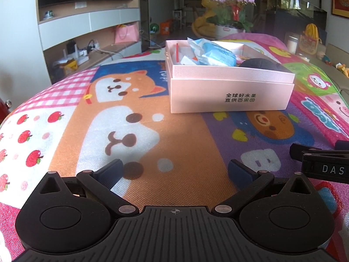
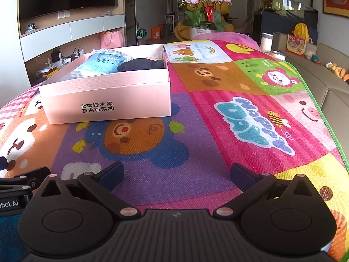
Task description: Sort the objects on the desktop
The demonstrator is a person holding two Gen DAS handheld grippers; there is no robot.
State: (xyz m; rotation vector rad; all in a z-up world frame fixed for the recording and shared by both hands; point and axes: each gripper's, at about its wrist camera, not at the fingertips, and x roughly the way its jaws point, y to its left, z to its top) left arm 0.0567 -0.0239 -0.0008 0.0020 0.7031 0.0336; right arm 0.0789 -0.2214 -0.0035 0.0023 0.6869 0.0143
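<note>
While both grippers hung low over colourful cartoon-print play mat (image 2: 196,118), nothing was held. Left gripper (image 1: 176,170): fingers spread wide, empty. Right gripper (image 2: 177,172): same, spread and empty. Pale pink cardboard box (image 2: 109,96) sat open on mat ahead, already holding light blue plastic packet (image 2: 102,63) and dark round fabric item (image 2: 141,64). No loose item visible on mat, so sorting looked nearly done. Good practice judged: keep fingers apart, scan mat edges, approach any leftover level, release above box.
</note>
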